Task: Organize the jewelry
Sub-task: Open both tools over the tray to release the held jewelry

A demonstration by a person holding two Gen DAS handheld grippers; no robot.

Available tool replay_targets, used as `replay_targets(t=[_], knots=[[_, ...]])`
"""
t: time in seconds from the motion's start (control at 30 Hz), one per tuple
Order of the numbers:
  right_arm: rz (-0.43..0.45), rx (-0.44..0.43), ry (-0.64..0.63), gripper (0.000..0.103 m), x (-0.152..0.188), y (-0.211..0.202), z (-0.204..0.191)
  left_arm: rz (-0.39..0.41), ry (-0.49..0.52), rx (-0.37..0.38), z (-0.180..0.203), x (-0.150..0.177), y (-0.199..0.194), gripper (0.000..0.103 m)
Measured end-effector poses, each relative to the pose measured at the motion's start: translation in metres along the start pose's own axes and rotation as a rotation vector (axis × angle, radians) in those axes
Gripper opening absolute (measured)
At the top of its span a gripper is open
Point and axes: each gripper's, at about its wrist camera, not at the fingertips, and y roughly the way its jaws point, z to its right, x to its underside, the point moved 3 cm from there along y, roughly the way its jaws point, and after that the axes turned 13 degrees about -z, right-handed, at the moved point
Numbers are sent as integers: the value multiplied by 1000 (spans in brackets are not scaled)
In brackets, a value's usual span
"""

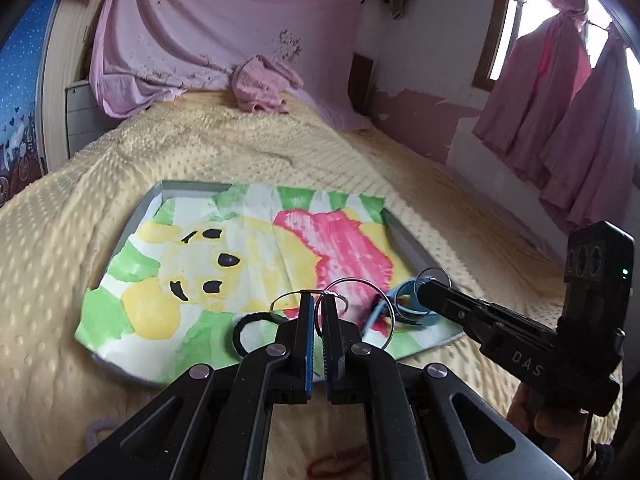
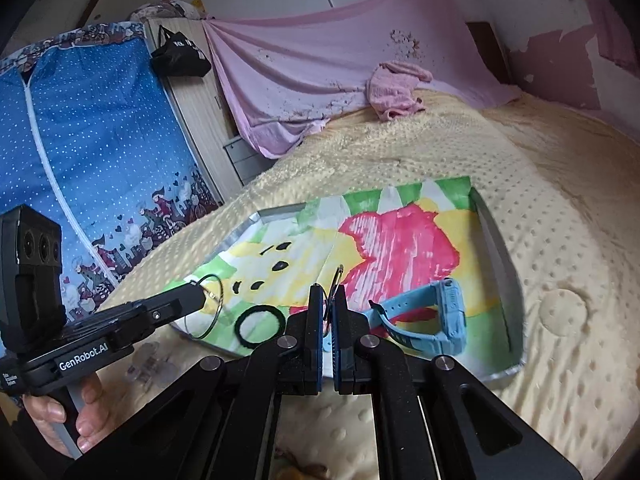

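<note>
On the tray (image 2: 496, 240), blue watch (image 2: 436, 316), black band (image 2: 260, 326); both jaws shut on rings.

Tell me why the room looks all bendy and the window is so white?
Left wrist view: the fisheye lens curves the bed and walls, and the window is blown out white by daylight. Right wrist view: same bending, and the tray edge looks smeared with blur.
</note>
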Motion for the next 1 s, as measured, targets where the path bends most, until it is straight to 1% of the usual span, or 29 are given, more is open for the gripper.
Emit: replay_targets(t=[0.03, 0.17, 0.27, 0.37, 0.4, 0.43, 0.5, 0.53, 0.57, 0.6, 0.63, 0.67, 0.7, 0.73, 0.77, 0.83, 0.87, 0.9, 0.93, 0.97, 1.0], knots=[[-19, 11, -4, 4, 0, 7, 1, -28, -5, -17, -3, -2, 10, 4], [-72, 39, -10, 4, 3, 25, 1, -94, -27, -58, -9, 2, 32, 4], [-95, 46, -5, 4, 8, 30, 3, -103, -31, -80, -10, 8, 36, 4], [-106, 59, -5, 7, 13, 28, 7, -100, -45, -77, -12, 15, 35, 5], [-105, 65, -3, 14, 15, 27, 8, -93, -47, -78, -12, 17, 34, 5], [-99, 67, 0, 28, 17, 24, 9, -80, -51, -78, -12, 20, 31, 5], [-78, 71, 3, 41, 20, 17, 10, -63, -54, -74, -12, 22, 26, 8], [-68, 70, 4, 41, 20, 13, 10, -53, -58, -73, -12, 23, 23, 14], [-49, 70, 6, 41, 22, 6, 10, -39, -62, -68, -11, 26, 19, 23], [-34, 70, 7, 41, 24, 0, 9, -19, -68, -68, -10, 29, 13, 30], [-16, 70, 4, 42, 26, -6, 8, -5, -71, -72, -10, 30, 9, 50], [-3, 75, 2, 42, 27, -11, 8, 32, -76, -88, -9, 35, 0, 68], [13, 83, 0, 44, 29, -16, 8, 55, -78, -94, -8, 37, -4, 70], [31, 88, -1, 48, 32, -22, 7, 93, -75, -98, -7, 42, -14, 70], [49, 91, -1, 49, 34, -28, 7, 103, -71, -98, -5, 44, -18, 70], [88, 104, 3, 57, 40, -41, 7, 118, -66, -111, -3, 50, -26, 72], [100, 107, 6, 60, 41, -46, 7, 133, -67, -120, -2, 55, -32, 77], [116, 111, 6, 68, 43, -52, 7, 152, -69, -124, -1, 58, -38, 81], [133, 118, 2, 73, 47, -58, 6, 169, -72, -126, -2, 61, -43, 87], [142, 122, -1, 76, 49, -63, 4, 191, -77, -131, -2, 65, -49, 92], [155, 129, -5, 79, 53, -69, 2, 207, -79, -135, -2, 69, -54, 93]])
